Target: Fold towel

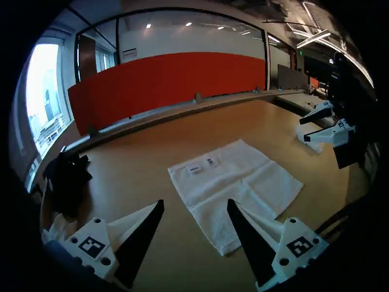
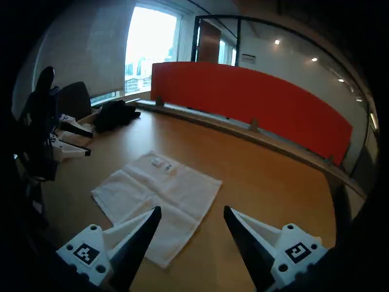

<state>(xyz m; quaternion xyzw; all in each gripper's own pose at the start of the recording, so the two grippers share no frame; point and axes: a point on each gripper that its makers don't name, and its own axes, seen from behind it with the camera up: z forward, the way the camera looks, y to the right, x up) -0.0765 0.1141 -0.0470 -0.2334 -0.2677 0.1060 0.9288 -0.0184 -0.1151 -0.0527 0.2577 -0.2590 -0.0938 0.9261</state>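
Towel [image 1: 233, 185] is laid flat and unfolded on the wooden table [image 1: 146, 146], in front of the red partition [image 1: 165, 82]. Two small tags [image 1: 202, 166] are seen near the towel edge turned toward the partition. Left gripper [image 1: 194, 201] is held at the towel edge farthest from the partition; its fingers are spread apart with nothing between them. Right gripper [image 2: 191, 208] is held at an adjoining edge, fingers likewise parted and empty. Dark bundle [image 1: 68, 180] is noted on the table by the partition's window-side end, well apart from the towel.
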